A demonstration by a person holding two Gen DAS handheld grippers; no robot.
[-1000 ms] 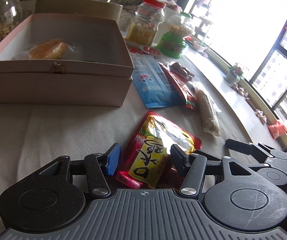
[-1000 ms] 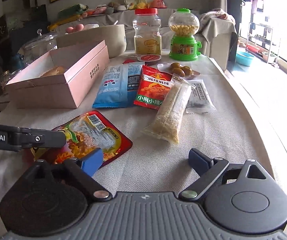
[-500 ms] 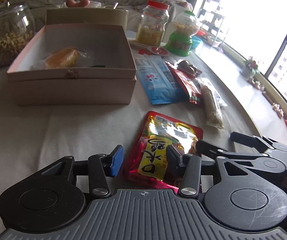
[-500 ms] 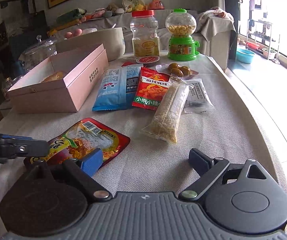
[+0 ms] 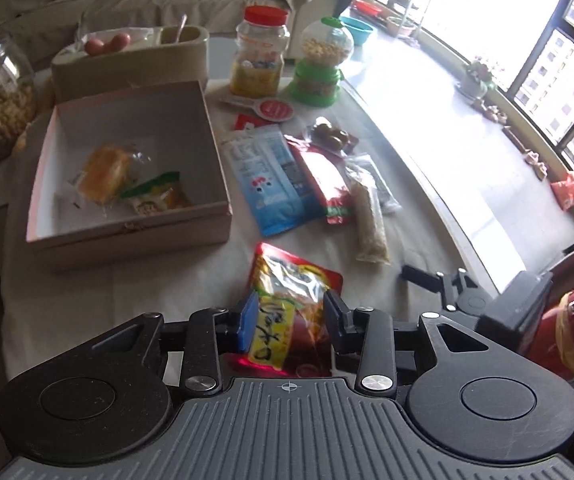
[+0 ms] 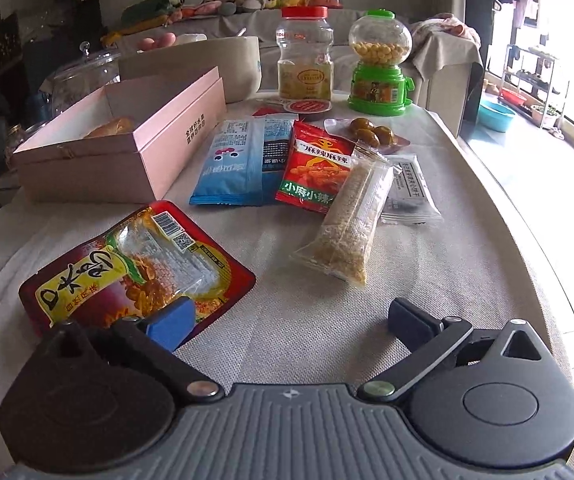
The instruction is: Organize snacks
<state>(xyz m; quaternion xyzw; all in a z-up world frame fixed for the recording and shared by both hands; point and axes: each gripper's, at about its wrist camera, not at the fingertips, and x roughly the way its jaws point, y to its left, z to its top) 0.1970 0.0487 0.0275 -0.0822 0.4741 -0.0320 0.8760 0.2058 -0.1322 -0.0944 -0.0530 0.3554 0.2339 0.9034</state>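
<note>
Red snack packet (image 6: 127,268) lies on the beige tablecloth (image 6: 307,320) before the pink box (image 6: 119,152); left gripper (image 5: 289,318) fingers flank it, apparently unclamped; right gripper (image 6: 287,320) spread wide.

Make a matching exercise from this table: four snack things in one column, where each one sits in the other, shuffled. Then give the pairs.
Things:
1. orange bun
2. red packet with yellow label
3. blue packet
4. green candy dispenser

Places:
A. flat on the cloth, just right of the pink box
B. between the fingers of the left tongs
C. inside the pink box
D. at the far end of the table, beside the red-lidded jar

Pairs: 1-C, 2-B, 3-A, 4-D
</note>
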